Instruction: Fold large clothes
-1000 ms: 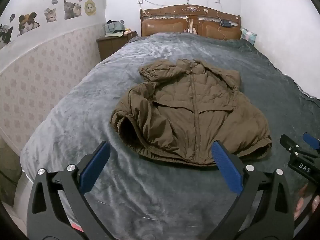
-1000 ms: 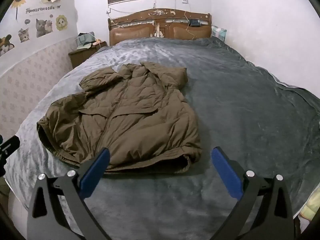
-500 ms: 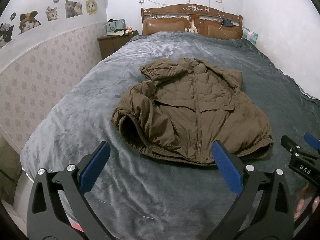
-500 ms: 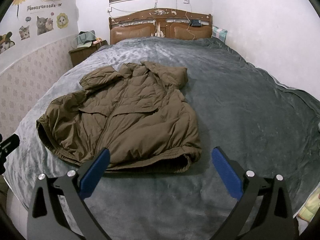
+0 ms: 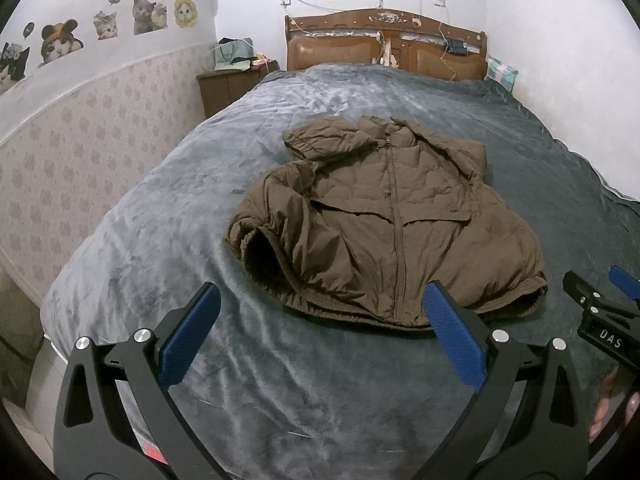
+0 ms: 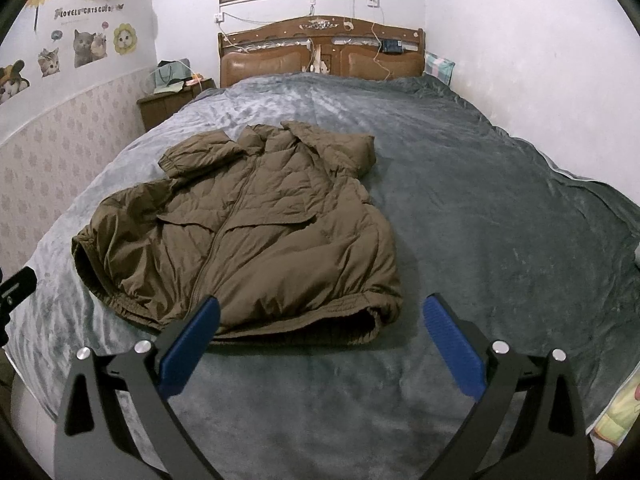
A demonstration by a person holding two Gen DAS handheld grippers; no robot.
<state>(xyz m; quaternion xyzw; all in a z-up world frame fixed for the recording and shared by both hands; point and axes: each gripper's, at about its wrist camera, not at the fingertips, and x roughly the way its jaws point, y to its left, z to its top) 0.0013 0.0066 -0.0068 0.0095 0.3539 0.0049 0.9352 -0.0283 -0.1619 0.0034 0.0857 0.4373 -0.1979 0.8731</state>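
Jacket: brown puffer jacket (image 6: pixel 256 236), zipped, front up, hem toward the near edge of the bed (image 6: pixel 500 216), left of centre.
Right gripper (image 6: pixel 320 344): jaws wide apart, above the blanket, just short of the hem.

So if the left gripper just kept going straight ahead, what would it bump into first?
Probably the bottom hem of the brown jacket lying on the grey blanket. The left gripper is open and empty; depth is hard to judge here.

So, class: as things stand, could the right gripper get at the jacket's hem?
Probably yes. The right gripper is open, and the hem lies just ahead on the blanket with nothing between them.
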